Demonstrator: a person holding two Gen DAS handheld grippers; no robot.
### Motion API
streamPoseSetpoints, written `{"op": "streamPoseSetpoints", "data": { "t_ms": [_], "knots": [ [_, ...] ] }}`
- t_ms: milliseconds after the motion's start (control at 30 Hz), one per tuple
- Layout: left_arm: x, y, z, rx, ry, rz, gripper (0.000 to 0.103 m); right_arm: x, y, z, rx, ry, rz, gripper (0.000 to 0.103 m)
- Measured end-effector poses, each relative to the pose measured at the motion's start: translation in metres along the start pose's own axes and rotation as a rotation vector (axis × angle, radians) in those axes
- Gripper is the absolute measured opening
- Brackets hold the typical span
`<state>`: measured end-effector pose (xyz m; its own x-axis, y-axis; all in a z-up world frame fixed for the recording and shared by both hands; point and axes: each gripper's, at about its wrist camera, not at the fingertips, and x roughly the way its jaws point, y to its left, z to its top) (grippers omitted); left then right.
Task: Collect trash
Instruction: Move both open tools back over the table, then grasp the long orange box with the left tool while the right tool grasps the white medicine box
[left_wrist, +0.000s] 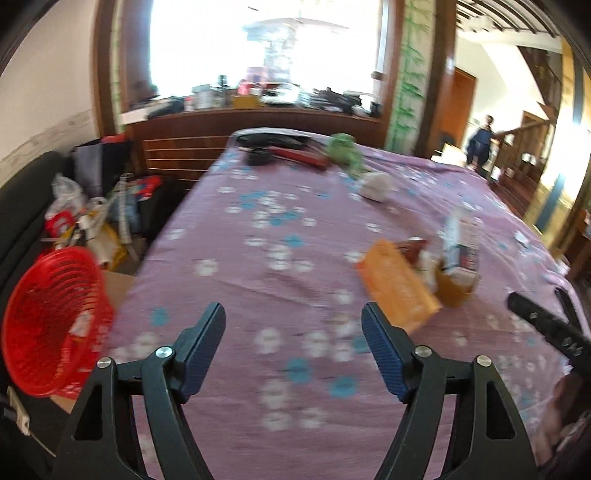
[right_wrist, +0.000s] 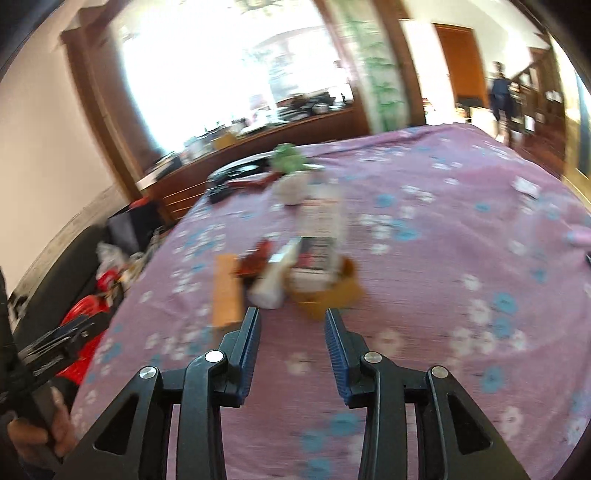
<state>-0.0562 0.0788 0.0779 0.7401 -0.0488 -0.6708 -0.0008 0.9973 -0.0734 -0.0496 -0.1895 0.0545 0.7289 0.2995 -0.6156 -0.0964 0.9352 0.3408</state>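
Right wrist view: both claws (right_wrist: 291, 325) (left_wrist: 293, 321) are gaping empty; the right is nearing the trash pile (right_wrist: 288, 273), best gripping one piece squarely.

**Blown-out window, blurry everything**

Daylight pours in from the big window (left_wrist: 266, 48), totally overexposed in both views. The purple tablecloth (left_wrist: 280, 229) and the stuff on it are smeared with motion blur. Heavy fisheye bending, dark vignette in the corners.
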Motion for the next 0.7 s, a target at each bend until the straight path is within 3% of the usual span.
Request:
{"op": "streamPoseSetpoints", "data": {
  "t_ms": [200, 300, 500, 700],
  "knots": [
    [0.027, -0.04, 0.017, 0.002, 0.092, -0.059, 0.084, 0.0, -0.032, -0.006, 0.064, -0.004, -0.027, 0.046],
    [0.048, -0.055, 0.022, -0.014, 0.171, -0.076, 0.084, -0.003, -0.041, -0.007, 0.105, -0.015, 0.011, 0.048],
    [0.074, -0.09, 0.02, 0.048, 0.211, 0.009, 0.084, -0.009, -0.042, -0.008, 0.108, -0.047, 0.038, 0.051],
    [0.09, -0.107, 0.01, 0.161, 0.191, 0.139, 0.081, -0.014, -0.039, -0.01, 0.087, -0.07, 0.072, 0.053]
  ]
}}
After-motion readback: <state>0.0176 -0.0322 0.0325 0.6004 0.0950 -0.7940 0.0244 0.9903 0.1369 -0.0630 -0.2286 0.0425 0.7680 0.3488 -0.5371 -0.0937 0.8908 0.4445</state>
